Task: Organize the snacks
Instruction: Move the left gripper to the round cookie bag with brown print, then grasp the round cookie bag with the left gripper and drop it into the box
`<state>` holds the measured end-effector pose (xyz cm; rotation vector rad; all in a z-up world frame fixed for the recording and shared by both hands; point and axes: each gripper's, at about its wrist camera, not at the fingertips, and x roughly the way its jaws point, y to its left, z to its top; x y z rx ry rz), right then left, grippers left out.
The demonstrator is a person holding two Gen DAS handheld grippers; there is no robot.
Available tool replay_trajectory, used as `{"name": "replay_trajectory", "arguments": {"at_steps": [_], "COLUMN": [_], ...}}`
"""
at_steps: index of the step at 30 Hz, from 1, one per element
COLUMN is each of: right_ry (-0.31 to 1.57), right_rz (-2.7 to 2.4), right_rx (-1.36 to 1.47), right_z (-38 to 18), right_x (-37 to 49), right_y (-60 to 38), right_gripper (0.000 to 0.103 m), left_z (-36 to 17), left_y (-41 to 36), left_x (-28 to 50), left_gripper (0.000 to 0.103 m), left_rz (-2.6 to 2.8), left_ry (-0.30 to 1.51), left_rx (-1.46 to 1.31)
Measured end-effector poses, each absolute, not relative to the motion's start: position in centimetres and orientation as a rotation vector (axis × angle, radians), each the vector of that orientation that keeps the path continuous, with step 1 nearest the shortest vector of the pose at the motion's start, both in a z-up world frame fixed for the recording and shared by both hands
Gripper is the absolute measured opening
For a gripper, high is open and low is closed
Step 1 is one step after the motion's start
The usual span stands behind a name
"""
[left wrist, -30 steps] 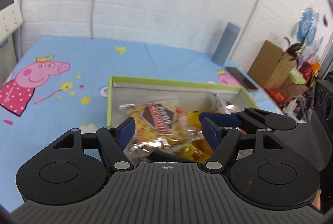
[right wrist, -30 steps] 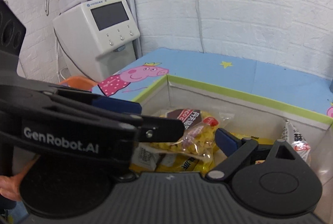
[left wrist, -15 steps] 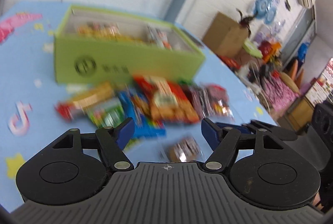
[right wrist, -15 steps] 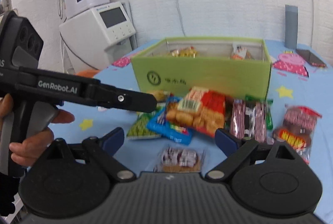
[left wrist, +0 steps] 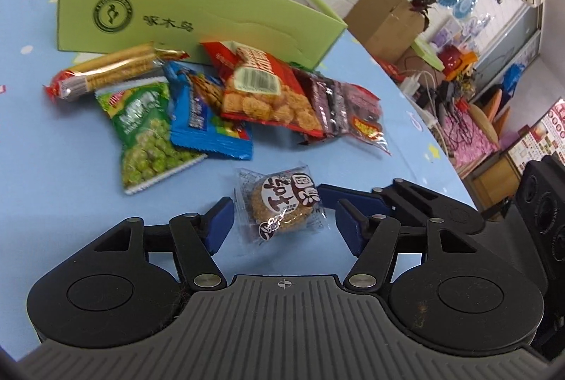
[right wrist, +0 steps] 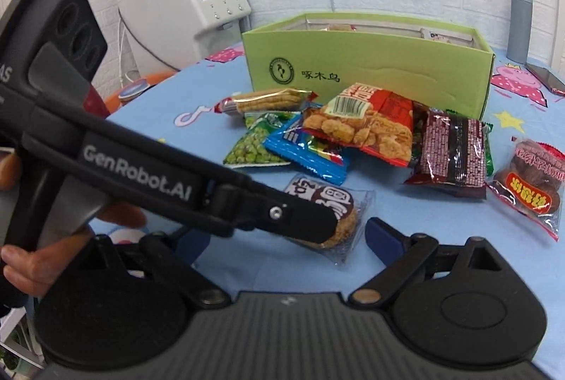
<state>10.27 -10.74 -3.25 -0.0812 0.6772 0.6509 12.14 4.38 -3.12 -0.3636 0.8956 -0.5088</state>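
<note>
My left gripper (left wrist: pixel 282 224) is closing around the round cookie packet (left wrist: pixel 280 203) lying on the blue tablecloth (left wrist: pixel 53 168), its blue pads not yet pressing the wrapper, while my right gripper (right wrist: pixel 286 238) hangs spread wide just beside it with nothing gripped. Beyond lies the snack pile: green peas (left wrist: pixel 148 132), a blue packet (left wrist: pixel 208 118), red crackers (left wrist: pixel 265 94). Farthest stands the green box (left wrist: pixel 197 16).

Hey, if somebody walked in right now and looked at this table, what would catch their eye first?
Probably the bright heap of snack packets spilled on the blue cartoon tablecloth, right in front of the lime-green cardboard box. Nearer, a single clear-wrapped round brown biscuit lies between the closing jaws of the left gripper, untouched so far.
</note>
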Motion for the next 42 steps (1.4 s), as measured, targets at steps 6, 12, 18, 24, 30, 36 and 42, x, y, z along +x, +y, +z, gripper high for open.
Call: {"name": "replay_trajectory", "arguments": {"at_steps": [6,12,18,24,30,36,42], "right_ry": [0.7,0.707,0.642,0.666,0.627,0.617,0.667], "right_rz": [0.631,0.677,0.58,0.607,0.588,0.616,0.684], "right_rx": [-0.018,0.061,-0.067,-0.103,-0.122,-0.206,-0.169], "right_z": [-3.0,-2.5,-2.0,-3.5,-2.6,-2.5,-2.9], "right_x": [7.7,4.1,5.8,7.3,5.6,8.0,6.7], "right_y": [-12.1,-13.8,-13.9,-12.4,-12.5,-11.2,-10.8], "right_gripper": [0.095,0.094,0.094,0.095,0.094,0.094,0.094], "left_z": [-3.2,-2.0,-1.2,-2.5,-2.8,-3.5,-3.4], "left_y": [2.7,3.5,5.0,5.1,5.1,4.9,5.5], "left_x": [11.2,12.3,10.3,9.3,8.8,8.3,8.2], "left_gripper": [0.057,0.053,0.055,0.054,0.055,0.055,0.055], "left_rz": [-0.51,-0.502,-0.456,-0.461,-0.461,-0.475,-0.473], "left_ry": [0.877,0.845,0.84,0.873,0.88,0.888,0.875], "left_rx": [-0.291,-0.338,-0.379,-0.428,-0.421,-0.442,-0.453]}}
